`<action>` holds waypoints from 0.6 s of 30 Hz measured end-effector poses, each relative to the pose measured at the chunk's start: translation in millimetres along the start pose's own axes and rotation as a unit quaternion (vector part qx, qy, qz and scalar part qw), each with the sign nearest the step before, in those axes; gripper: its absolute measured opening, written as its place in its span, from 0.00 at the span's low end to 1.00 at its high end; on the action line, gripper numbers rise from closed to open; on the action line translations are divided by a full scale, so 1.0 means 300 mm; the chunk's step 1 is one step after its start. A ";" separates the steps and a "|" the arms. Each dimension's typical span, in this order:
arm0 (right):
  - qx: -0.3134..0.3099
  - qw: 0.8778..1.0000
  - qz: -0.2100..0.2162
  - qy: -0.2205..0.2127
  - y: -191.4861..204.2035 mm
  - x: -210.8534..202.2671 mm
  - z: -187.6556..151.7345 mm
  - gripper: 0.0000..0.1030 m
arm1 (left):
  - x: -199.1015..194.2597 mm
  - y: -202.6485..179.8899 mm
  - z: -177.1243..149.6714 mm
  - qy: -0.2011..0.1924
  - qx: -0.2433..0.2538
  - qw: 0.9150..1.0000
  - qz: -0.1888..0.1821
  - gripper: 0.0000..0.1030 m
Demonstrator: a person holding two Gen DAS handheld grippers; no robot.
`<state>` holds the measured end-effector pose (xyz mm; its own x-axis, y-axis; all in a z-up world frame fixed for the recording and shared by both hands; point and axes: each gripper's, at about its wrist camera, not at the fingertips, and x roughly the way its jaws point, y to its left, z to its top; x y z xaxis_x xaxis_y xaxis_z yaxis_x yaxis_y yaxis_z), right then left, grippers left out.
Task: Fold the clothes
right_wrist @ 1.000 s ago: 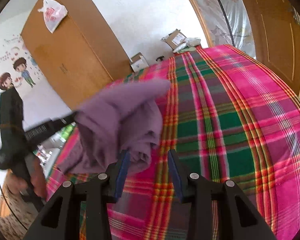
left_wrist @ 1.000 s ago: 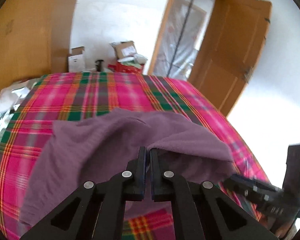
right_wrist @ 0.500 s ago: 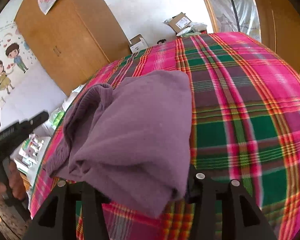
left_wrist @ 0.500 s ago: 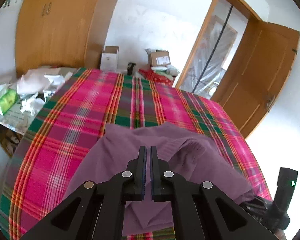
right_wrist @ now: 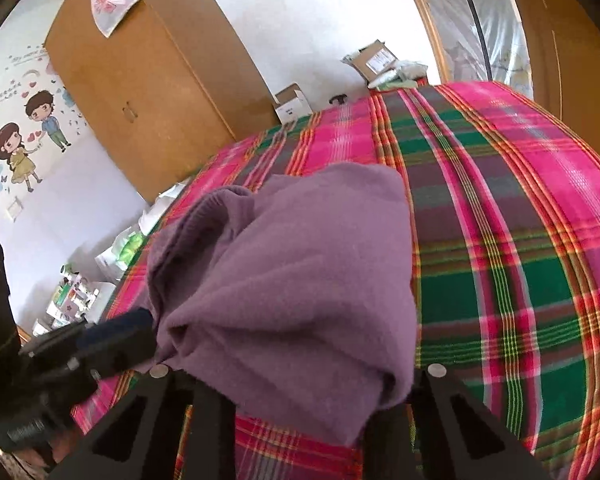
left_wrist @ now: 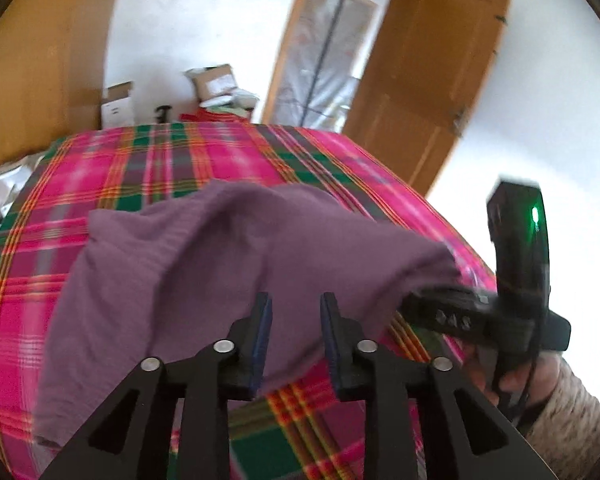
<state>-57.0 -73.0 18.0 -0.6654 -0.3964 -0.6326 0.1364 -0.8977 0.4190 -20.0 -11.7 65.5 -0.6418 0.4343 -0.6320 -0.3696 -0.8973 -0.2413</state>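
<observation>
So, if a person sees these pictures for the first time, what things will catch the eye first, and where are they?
The purple garment stands out first: it lies bunched in the middle of the pink and green plaid bedspread. Next, the left gripper hovers open at the garment's near edge, while the right gripper reaches into the cloth from the right; there the cloth hides its fingers. Behind the bed stand a wooden wardrobe and an open door.
</observation>
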 end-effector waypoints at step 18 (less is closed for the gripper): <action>-0.027 0.997 -0.010 -0.069 -0.013 -0.156 0.069 0.14 | 0.078 0.045 0.026 0.004 -0.058 0.997 0.044 0.12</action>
<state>-41.6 -46.9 59.4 -0.7623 -0.3506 -0.5440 0.1587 -0.9161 0.3682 -45.2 -13.1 53.2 -0.6623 0.3537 -0.6605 -0.2316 -0.9350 -0.2684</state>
